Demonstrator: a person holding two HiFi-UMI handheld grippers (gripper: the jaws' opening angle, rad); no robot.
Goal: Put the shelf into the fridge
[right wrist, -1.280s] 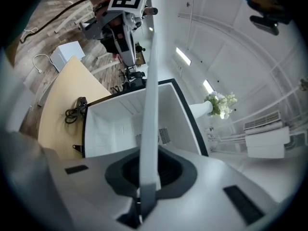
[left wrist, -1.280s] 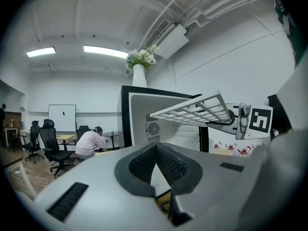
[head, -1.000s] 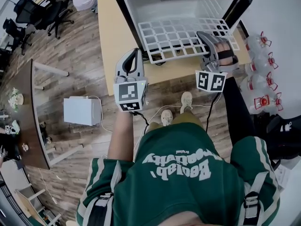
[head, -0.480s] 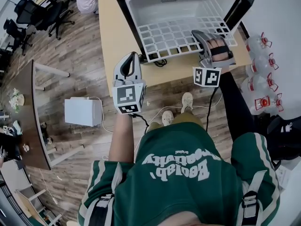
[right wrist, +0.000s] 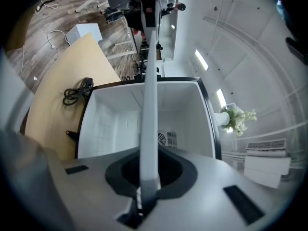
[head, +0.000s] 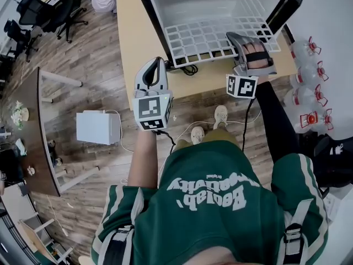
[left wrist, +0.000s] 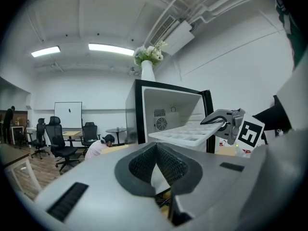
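One table (head: 126,37), fridge (head: 209,10) atop (wood floor (head: 88,65))

white box (head: 97,127): on floor | black cable (right wrist: 77,95): on wooden table (head: 128,43) | office chairs (head: 27,9): far left

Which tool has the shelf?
The right tool, clamped on the edge of the white shelf at the fridge; the left tool holds nothing.

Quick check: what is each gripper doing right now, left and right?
Left gripper: closed, nothing between its jaws.
Right gripper: closed on the white grid shelf.
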